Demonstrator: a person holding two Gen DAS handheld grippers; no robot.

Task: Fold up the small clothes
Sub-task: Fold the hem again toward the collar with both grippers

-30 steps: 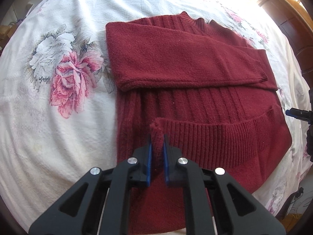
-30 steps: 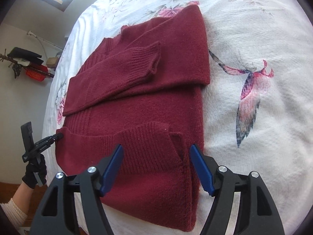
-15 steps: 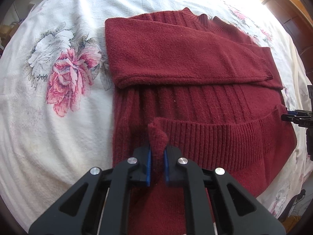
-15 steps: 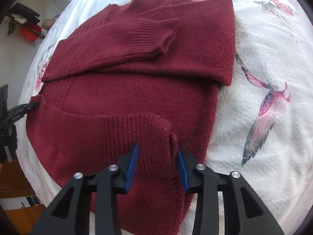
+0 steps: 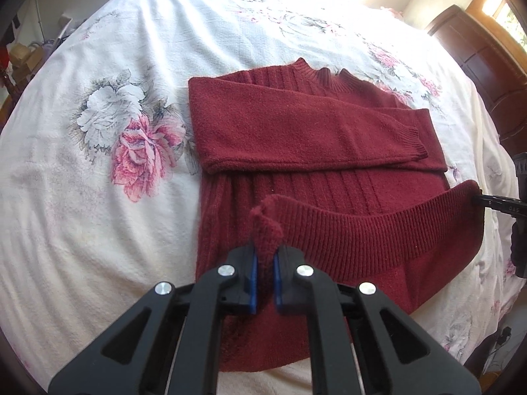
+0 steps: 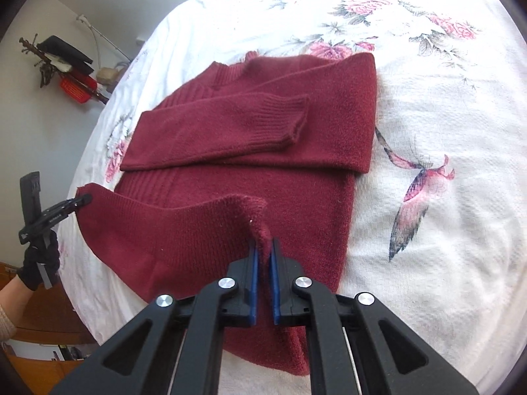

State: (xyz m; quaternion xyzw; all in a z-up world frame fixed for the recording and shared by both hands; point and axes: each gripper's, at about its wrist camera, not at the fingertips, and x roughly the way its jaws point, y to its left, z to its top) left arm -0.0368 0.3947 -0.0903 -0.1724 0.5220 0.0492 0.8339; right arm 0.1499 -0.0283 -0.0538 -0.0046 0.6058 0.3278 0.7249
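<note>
A dark red knitted sweater (image 5: 296, 125) lies flat on a white flowered bedspread (image 5: 98, 181), collar at the far end and both sleeves folded across the chest. Its ribbed hem (image 5: 378, 230) is lifted off the body and hangs stretched between the two grippers. My left gripper (image 5: 263, 256) is shut on the hem's left corner. In the right wrist view my right gripper (image 6: 262, 256) is shut on the other corner of the hem (image 6: 164, 220). Each gripper also shows in the other view, the right gripper (image 5: 487, 201) at the right edge and the left gripper (image 6: 79, 201) at the left.
A gloved hand (image 6: 39, 260) holds the left gripper beyond the bed's left edge. Dark wooden furniture (image 5: 477, 52) stands past the bed's far right. A wall rack with a red basket (image 6: 74, 87) hangs beyond the far left. Open bedspread (image 6: 444, 131) flanks the sweater.
My right gripper went from wide open to shut on the hem's right corner. Both grippers have since risen, lifting the ribbed hem off the sweater's body.
</note>
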